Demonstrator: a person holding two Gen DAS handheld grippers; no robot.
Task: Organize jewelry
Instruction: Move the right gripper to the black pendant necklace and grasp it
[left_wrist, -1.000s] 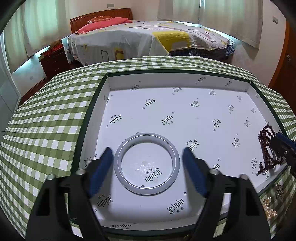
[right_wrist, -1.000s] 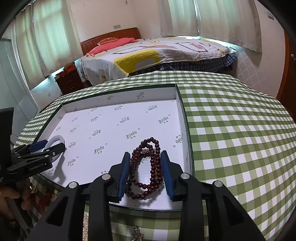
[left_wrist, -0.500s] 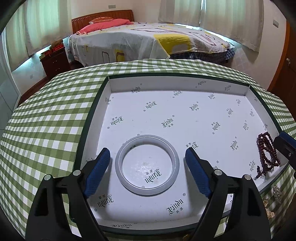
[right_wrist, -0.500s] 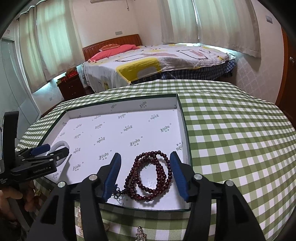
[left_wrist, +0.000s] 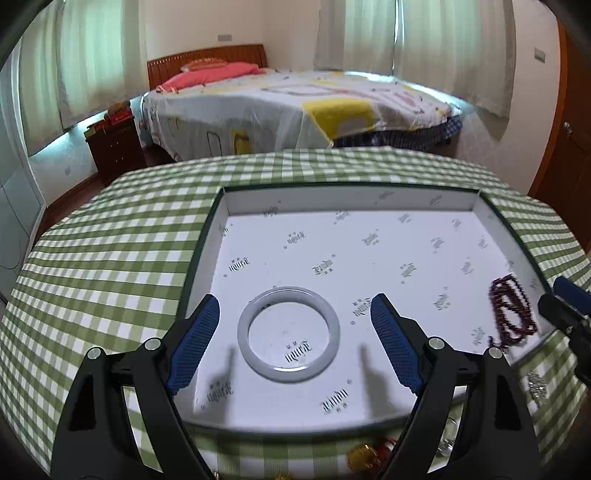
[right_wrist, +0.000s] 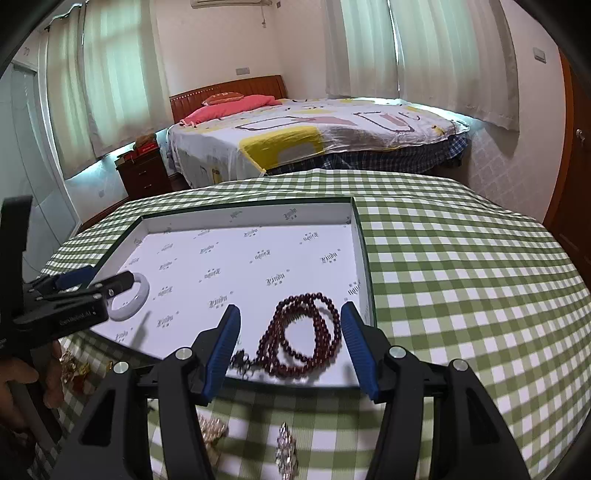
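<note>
We hold both grippers empty: left gripper (left_wrist: 291, 339) wide around the flat bangle (left_wrist: 288, 334), right gripper (right_wrist: 290, 347) half-open astride the beads (right_wrist: 301, 334), which stretch away from us.

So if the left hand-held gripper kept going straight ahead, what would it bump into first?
Probably the white bangle lying in the tray, though depth is hard to judge.

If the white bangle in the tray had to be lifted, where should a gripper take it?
Probably across one side of the bangle: one finger inside the hole, one outside, coming down from above. It lies flat on the tray floor, so its thin band is the only raised part.
</note>
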